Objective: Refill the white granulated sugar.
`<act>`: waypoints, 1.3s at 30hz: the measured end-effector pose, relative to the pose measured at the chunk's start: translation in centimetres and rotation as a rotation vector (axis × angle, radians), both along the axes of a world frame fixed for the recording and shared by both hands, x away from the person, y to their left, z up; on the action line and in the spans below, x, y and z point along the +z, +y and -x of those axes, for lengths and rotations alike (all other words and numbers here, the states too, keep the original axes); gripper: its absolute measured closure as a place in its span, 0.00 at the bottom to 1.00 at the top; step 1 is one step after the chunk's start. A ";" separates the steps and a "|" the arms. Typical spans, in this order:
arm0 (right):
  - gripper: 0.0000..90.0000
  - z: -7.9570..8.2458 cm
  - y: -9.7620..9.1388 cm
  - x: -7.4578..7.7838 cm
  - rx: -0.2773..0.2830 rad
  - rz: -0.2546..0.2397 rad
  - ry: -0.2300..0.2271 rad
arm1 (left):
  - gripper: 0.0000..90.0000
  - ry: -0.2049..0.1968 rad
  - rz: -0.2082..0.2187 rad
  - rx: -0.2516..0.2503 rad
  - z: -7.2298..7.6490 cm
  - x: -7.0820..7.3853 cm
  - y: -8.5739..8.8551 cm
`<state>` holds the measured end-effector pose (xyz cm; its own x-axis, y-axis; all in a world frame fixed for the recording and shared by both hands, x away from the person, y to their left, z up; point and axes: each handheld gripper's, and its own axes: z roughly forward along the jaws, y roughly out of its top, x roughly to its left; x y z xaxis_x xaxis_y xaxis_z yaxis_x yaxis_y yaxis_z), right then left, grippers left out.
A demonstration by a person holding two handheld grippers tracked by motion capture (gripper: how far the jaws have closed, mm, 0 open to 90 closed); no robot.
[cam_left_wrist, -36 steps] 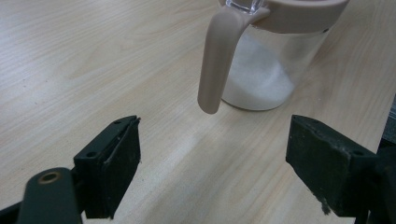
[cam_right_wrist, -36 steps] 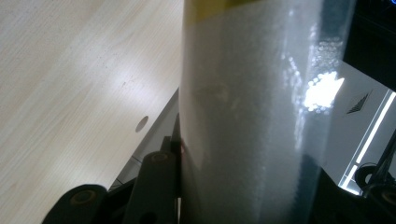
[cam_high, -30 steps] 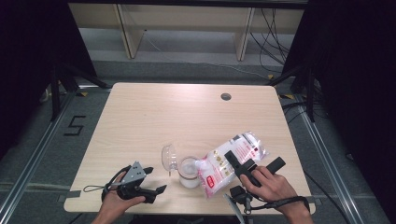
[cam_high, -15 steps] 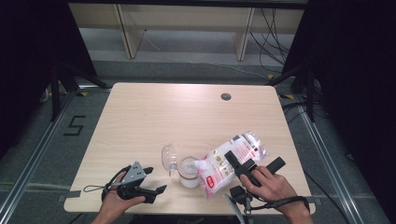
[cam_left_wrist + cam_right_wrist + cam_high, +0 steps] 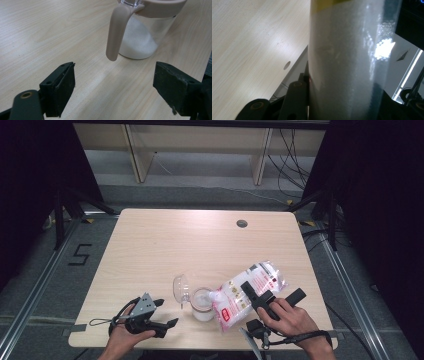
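Observation:
My right gripper [image 5: 272, 293] is shut on a clear bag of white granules with red print [image 5: 250, 287], tilted with its low corner over the mouth of a clear jar [image 5: 201, 304]. The jar holds white granules and its flip lid [image 5: 180, 288] stands open to the left. In the right gripper view the bag [image 5: 347, 60] is pressed between the jaws of the right gripper [image 5: 342, 105]. My left gripper [image 5: 167, 313] rests open on the table, left of the jar. In the left gripper view the jar [image 5: 142, 35] and its beige handle [image 5: 115, 32] stand just beyond the open left gripper [image 5: 115, 92].
The light wooden table [image 5: 165, 245] has a small round hole [image 5: 242, 223] near its far edge, also seen as the hole [image 5: 286, 65] in the right gripper view. Shelving and cables lie on the floor beyond the table. The table's front edge is close below both hands.

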<state>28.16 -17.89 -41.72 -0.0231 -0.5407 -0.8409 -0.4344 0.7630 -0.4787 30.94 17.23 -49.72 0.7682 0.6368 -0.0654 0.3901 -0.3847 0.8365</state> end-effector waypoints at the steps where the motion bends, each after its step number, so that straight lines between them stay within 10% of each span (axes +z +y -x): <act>1: 0.78 0.0 0.0 -0.1 0.002 -0.014 0.009 | 0.19 0.001 0.000 0.000 0.0 0.0 0.0; 39: 0.78 0.3 0.3 0.3 -0.002 0.045 -0.011 | 0.19 0.000 0.002 -0.001 0.0 0.0 0.0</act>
<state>27.84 -17.57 -41.38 -0.0148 -0.5778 -0.8161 -0.4270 0.7416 -0.5173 30.94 17.22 -49.72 0.7686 0.6362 -0.0666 0.3898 -0.3832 0.8373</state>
